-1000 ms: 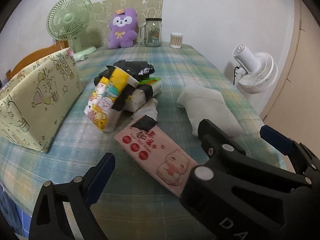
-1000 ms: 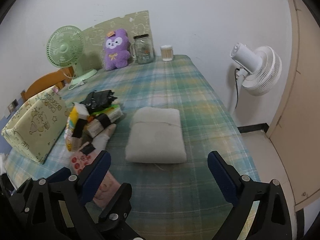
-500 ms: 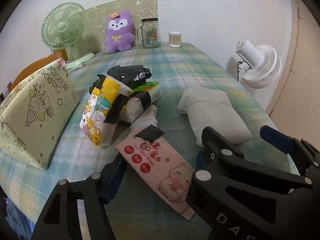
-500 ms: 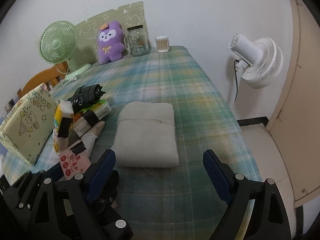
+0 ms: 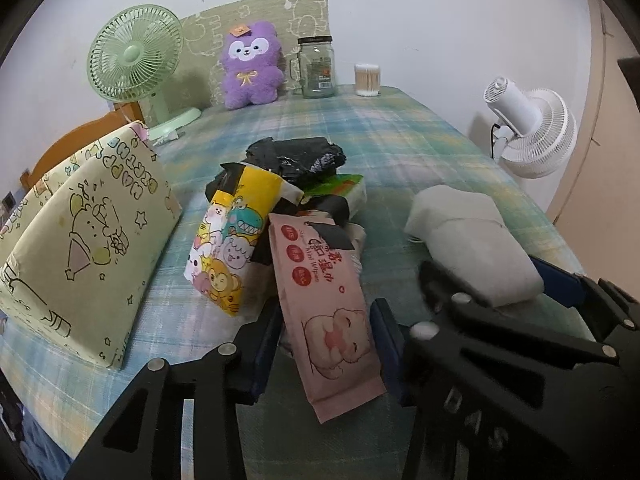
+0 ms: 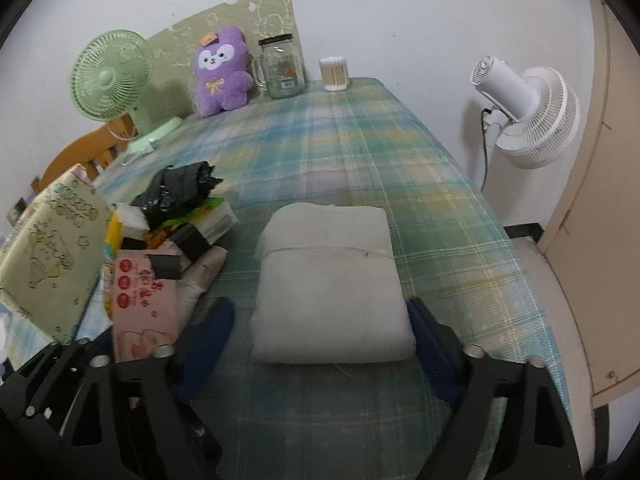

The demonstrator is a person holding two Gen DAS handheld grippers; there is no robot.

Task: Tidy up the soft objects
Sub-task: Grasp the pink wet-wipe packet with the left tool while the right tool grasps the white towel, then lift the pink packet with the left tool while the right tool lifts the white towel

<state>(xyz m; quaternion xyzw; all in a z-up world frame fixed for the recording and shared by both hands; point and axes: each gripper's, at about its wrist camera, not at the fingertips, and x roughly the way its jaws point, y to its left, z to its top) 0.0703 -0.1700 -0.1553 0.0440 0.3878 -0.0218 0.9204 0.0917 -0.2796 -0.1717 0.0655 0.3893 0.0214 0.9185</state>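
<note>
A pink wet-wipes pack [image 5: 324, 304] sits tilted between the jaws of my left gripper [image 5: 326, 344], which has closed on its sides; it also shows in the right wrist view [image 6: 142, 304]. Behind it lies a pile: a yellow cartoon tissue pack [image 5: 232, 240], a green-topped tissue pack [image 5: 344, 190] and a black plastic bag [image 5: 296, 158]. A folded white towel [image 6: 330, 280] lies flat on the plaid bed. My right gripper [image 6: 320, 332] is open, its fingers on either side of the towel's near end. A purple plush [image 5: 250, 66] sits at the far end.
A yellow-green patterned cushion [image 5: 76, 236] leans at the left. At the far end stand a green desk fan [image 5: 134, 54], a glass jar [image 5: 318, 68] and a cotton-swab tub [image 5: 367, 80]. A white fan [image 6: 528, 116] stands off the bed's right edge.
My left gripper moved forward and closed around the pink wipes pack, which now tilts up. My right gripper advanced until its open fingers flank the towel.
</note>
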